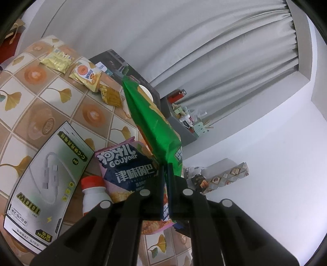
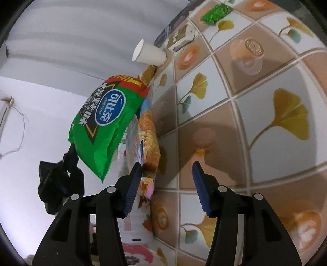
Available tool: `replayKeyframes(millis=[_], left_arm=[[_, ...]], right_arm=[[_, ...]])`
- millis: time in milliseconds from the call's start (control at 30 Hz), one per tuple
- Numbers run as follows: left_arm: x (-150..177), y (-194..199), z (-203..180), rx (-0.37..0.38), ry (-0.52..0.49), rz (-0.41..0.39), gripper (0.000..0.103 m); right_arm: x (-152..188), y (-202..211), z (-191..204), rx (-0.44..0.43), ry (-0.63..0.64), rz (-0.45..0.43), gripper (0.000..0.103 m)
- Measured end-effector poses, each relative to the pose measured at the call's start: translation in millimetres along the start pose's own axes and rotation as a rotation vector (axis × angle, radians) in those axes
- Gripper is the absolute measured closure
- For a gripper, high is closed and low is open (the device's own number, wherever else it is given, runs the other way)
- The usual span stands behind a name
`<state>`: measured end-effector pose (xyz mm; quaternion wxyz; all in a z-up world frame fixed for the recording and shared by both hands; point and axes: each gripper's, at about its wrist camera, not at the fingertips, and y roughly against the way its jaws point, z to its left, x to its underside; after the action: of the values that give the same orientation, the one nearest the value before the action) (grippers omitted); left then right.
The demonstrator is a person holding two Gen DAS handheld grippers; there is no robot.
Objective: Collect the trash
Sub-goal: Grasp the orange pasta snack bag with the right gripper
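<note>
My left gripper (image 1: 166, 169) is shut on the lower corner of a green chip bag (image 1: 147, 114), which hangs lifted above the table. The right wrist view shows the same green bag (image 2: 102, 126) in the air, with the left gripper (image 2: 70, 155) clamped on its edge. My right gripper (image 2: 166, 165) stands open over the tile-pattern tablecloth (image 2: 255, 122) with nothing between its fingers. Its left finger (image 2: 134, 174) is close beside a pink snack bag (image 2: 150, 139) seen edge-on. That pink and dark blue snack bag (image 1: 126, 167) lies just left of my left gripper.
A white bottle with a red cap (image 1: 94, 194) and a cable box (image 1: 47, 180) lie near the table's front. Yellow wrappers (image 1: 55, 61) (image 1: 87, 75) sit at the far side. A paper cup (image 2: 149, 54), a small box (image 2: 181, 38) and a green wrapper (image 2: 216, 12) lie near the far edge.
</note>
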<state>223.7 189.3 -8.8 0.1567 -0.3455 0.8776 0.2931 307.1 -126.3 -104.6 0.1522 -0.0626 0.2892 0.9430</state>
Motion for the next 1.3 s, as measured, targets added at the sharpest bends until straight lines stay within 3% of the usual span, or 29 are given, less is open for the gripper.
replayKeyframes(millis=[133,233,300,400,833,1300], left_arm=[[1.2,0.4,1.1,0.000,0.006,0.001,0.101],[2.0,1.4,0.6,0.000,0.007,-0.001,0.101],[1.8,1.0,0.4,0.003,0.007,-0.001,0.101],[2.2,1.7,-1.4,0.011,0.004,-0.004,0.101],[3.0,0.5,-13.1,0.070,-0.009,-0.017,0.101],[-0.8,11.7,-17.9,0.107,-0.014,-0.061,0.103]], right_arm=[[3.1,-11.0,3.3,-0.032,-0.008,0.005,0.057],[1.9,-19.4,6.8,-0.044,-0.004,-0.008,0.070],[3.7,-19.4,9.2,-0.055,0.000,-0.014,0.085],[4.0,-17.3,11.6,-0.054,0.012,-0.037,0.091],[18.6,36.8,4.7,-0.035,0.048,-0.175,0.097],[24.3,80.8,-11.0,-0.018,0.030,-0.268,0.098]])
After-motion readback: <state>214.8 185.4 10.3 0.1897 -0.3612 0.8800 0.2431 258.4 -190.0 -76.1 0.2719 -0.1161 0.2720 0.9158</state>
